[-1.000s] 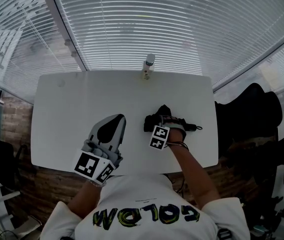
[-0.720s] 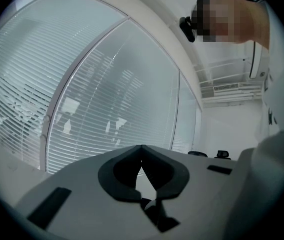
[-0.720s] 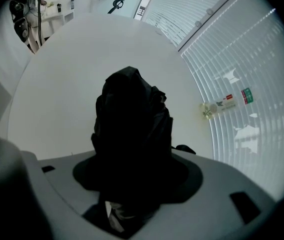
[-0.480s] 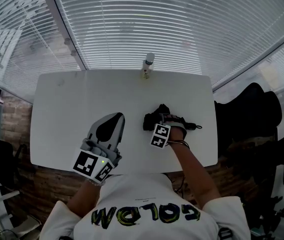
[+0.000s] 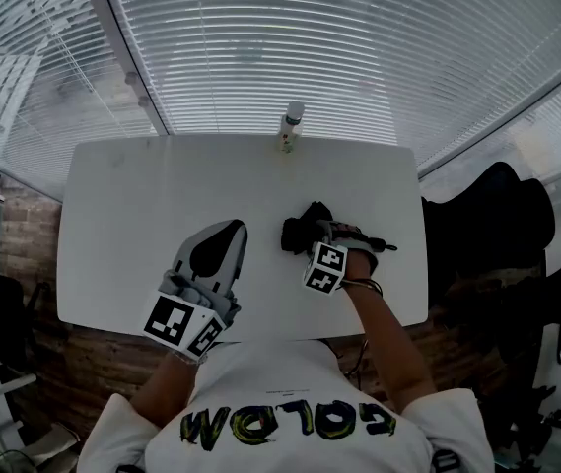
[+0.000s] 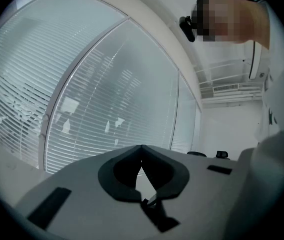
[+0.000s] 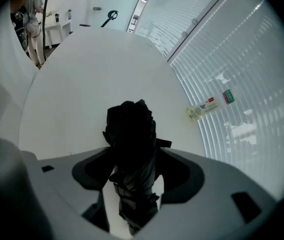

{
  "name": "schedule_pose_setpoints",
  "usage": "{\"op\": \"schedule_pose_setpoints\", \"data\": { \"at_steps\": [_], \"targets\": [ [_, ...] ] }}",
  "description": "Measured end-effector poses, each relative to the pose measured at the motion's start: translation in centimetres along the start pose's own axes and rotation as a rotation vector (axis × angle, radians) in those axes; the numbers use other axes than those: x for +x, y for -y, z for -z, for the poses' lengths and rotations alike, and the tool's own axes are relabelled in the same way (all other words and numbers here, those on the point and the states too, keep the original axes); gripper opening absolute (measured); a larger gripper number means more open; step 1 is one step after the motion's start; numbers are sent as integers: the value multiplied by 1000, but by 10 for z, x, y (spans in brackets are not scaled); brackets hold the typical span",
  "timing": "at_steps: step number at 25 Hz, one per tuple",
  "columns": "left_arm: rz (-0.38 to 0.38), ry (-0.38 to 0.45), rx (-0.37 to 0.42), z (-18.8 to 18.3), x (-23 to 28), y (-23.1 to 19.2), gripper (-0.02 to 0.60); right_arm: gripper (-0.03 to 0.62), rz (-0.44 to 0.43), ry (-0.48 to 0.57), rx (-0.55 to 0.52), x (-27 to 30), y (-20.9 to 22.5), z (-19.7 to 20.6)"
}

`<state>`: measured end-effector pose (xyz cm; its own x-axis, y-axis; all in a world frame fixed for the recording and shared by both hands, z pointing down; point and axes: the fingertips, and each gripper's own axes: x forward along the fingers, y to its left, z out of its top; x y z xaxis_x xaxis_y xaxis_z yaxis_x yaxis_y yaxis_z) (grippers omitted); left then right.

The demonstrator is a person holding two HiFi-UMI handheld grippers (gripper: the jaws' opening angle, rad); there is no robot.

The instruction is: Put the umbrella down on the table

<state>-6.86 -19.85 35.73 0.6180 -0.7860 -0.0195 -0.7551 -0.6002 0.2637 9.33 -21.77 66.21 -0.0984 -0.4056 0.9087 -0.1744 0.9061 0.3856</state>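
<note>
Left gripper point(image 5: 223, 235) near table's front edge: jaws closed tip to tip, empty, unmoved. Right gripper point(image 7: 139, 160) has spread jaws wide since a second ago and lifted slightly. Folded black umbrella point(image 7: 131, 126) between them, unpinched, lying on white table point(image 5: 132, 205). Release looks done; only withdrawal left. Bottle point(image 5: 292, 128) at far edge.

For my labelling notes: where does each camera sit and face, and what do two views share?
Head view: on the person's head, steeply down at the table; right forearm and both grippers show.
Left gripper view: on the left gripper, level toward window blinds; jaws together.
Right gripper view: on the right gripper, down at the umbrella between parted jaws.
Head and right gripper views share umbrella and bottle.
</note>
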Motion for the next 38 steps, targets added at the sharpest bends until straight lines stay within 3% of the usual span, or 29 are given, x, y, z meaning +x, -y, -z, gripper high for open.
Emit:
{"op": "schedule_pose_setpoints", "data": {
  "at_steps": [5, 11, 18, 27, 38],
  "targets": [
    [6, 1, -2, 2, 1, 1, 11, 271, 41, 57, 72, -24, 13, 0],
    [6, -1, 2, 4, -1, 2, 11, 234, 70, 202, 231, -54, 26, -11],
    [2, 0, 5, 3, -2, 4, 11, 195, 145, 389, 383, -101, 51, -34],
    [1, -7, 6, 2, -4, 1, 11, 149, 179, 690, 603, -175, 78, -63],
    [4, -8, 6, 0, -6, -1, 11, 109, 202, 939, 711, -255, 94, -84]
  ]
}}
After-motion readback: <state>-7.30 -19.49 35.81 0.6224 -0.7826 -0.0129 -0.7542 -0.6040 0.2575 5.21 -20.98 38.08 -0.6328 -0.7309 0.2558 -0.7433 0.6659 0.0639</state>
